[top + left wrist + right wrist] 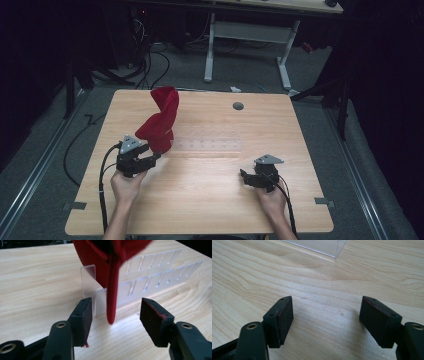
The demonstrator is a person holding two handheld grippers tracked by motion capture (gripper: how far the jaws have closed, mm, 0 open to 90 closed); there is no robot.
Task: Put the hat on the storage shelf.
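Red cloth [159, 122] draped upright over clear slotted rack [210, 145] at centre-left of frame, left gripper [150, 161] jaws wide apart, empty, just below the cloth, right gripper [246, 177] lower right, wide open, empty, on wooden table [200, 200].

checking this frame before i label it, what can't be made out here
- Top of the red cloth: cut off by the upper edge in the left gripper view.
- What props the cloth upright: its own folds hide that in the high view.
- Clear slotted rack: its left part is behind the cloth, and it is faint in the high view.
- Small grey disc on the table: too small to identify.
- Both tongs, left and right, stand open and empty.
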